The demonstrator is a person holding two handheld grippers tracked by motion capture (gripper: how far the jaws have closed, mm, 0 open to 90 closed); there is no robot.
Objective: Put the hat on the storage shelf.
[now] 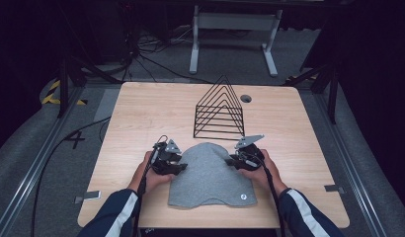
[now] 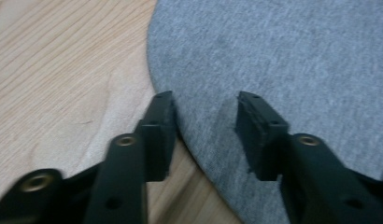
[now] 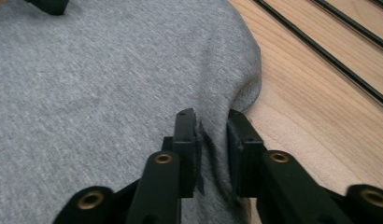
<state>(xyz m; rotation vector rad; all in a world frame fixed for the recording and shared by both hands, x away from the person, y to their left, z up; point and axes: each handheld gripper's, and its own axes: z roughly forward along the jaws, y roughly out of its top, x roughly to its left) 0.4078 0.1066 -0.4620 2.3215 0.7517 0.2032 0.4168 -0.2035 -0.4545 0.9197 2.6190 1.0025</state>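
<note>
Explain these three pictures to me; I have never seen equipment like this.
A person at a wooden table holds a two-jaw tool in each hand. One picture looks down from above; the other two come from cameras riding on the tools. A grey beanie lies flat, with a black wire rack behind it. The left tool stands open, straddling the beanie's edge. The right tool has its jaws nearly closed, pinching a fold of the beanie's opposite edge.

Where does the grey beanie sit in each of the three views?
High view: grey beanie lies at the table's near centre, between both tools.
Left gripper view: it covers the right and upper part, edge between the open jaws.
Right gripper view: it spans the left and centre.
Shared landmark: the wooden table.
</note>
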